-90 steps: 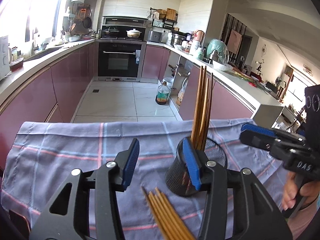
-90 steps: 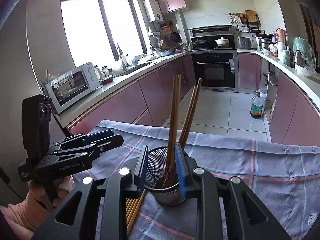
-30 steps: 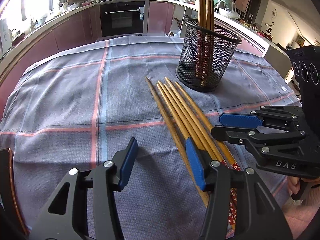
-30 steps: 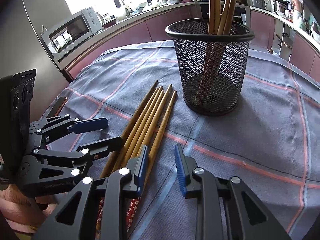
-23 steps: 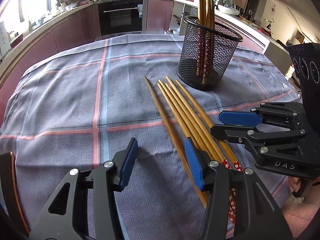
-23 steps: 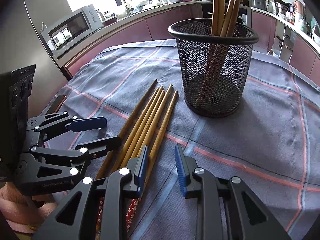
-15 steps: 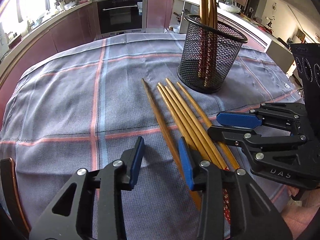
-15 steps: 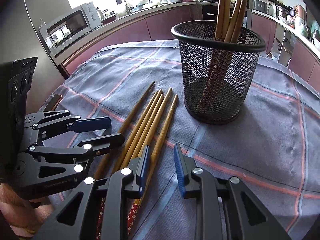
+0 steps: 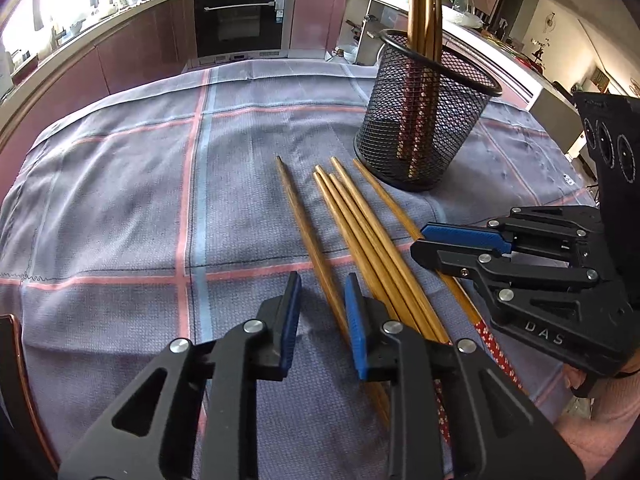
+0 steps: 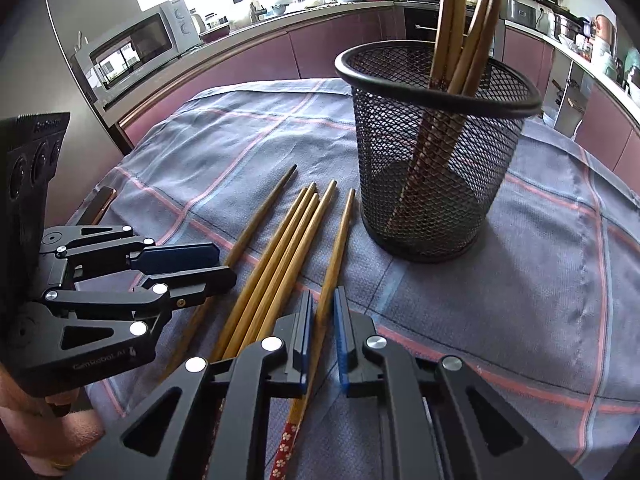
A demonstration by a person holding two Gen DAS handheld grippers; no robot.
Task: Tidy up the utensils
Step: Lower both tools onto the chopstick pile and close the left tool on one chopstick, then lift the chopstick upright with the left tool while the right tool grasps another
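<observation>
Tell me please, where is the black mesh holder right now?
The mesh holder stands upright on the checked cloth, right of the loose chopsticks, in both views.

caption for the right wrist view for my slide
Right hand-held gripper shut on the rightmost chopstick lying on the checked cloth, beside a mesh holder.

Wide open cloth (image 9: 120,200) across the left of the surface, nothing in the way there. Blocked on the far right by the mesh holder (image 9: 424,120), tall chopsticks (image 10: 452,20) poking well above its rim. Five loose chopsticks (image 9: 360,224) lying between both grippers; tight corridor only.
</observation>
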